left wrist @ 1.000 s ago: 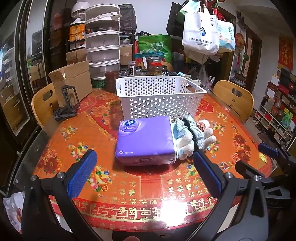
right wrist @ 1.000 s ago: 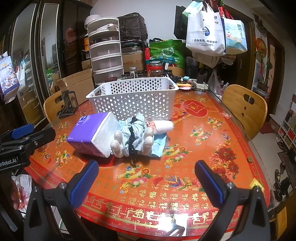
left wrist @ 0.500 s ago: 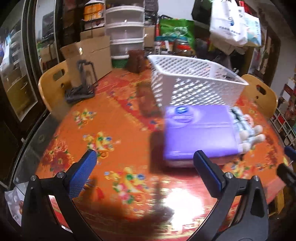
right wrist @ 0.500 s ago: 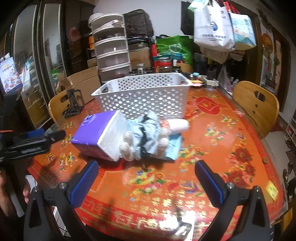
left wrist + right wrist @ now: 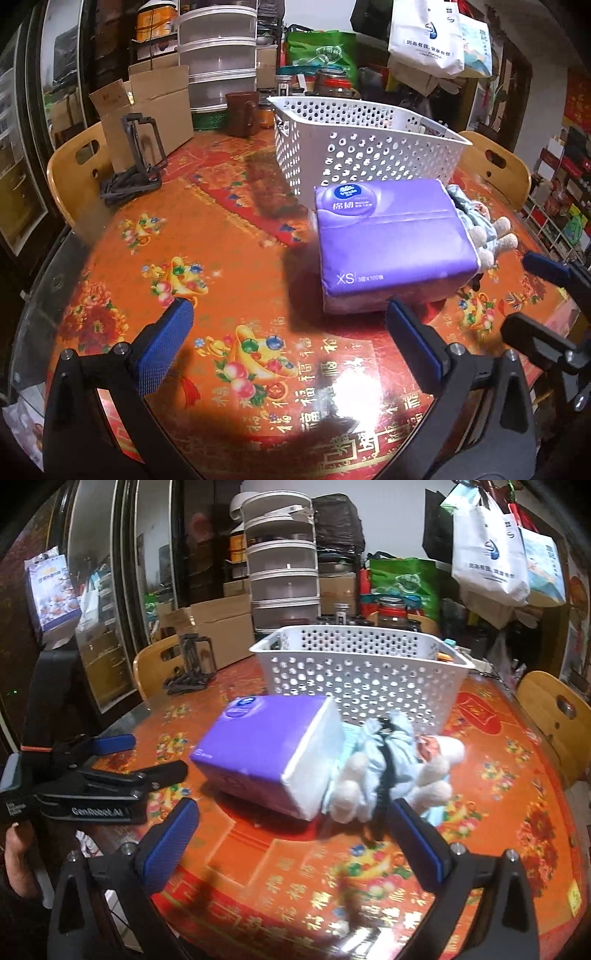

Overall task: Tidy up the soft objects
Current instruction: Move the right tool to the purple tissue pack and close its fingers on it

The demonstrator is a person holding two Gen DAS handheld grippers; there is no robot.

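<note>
A purple tissue pack (image 5: 391, 236) (image 5: 266, 753) lies on the red patterned table, in front of a white perforated basket (image 5: 354, 151) (image 5: 362, 675). A soft doll in pale blue clothes (image 5: 388, 771) (image 5: 480, 229) rests against the pack's right end. My left gripper (image 5: 288, 343) is open and empty, low over the table, with the pack just beyond its right finger. My right gripper (image 5: 291, 834) is open too, close in front of the pack and doll. The left gripper (image 5: 110, 768) also shows at the left of the right wrist view.
A black folding stand (image 5: 136, 162) sits at the table's left. Cardboard boxes (image 5: 155, 99), stacked plastic containers (image 5: 218, 55), a brown mug (image 5: 242, 112) and jars crowd the back. Wooden chairs (image 5: 77, 173) (image 5: 557, 716) flank the table. Bags (image 5: 491, 542) hang at the upper right.
Both grippers have moved closer to the tissue pack and doll. The left view swung left and back, so the pack sits to its right. Pack, doll and basket have not moved.
</note>
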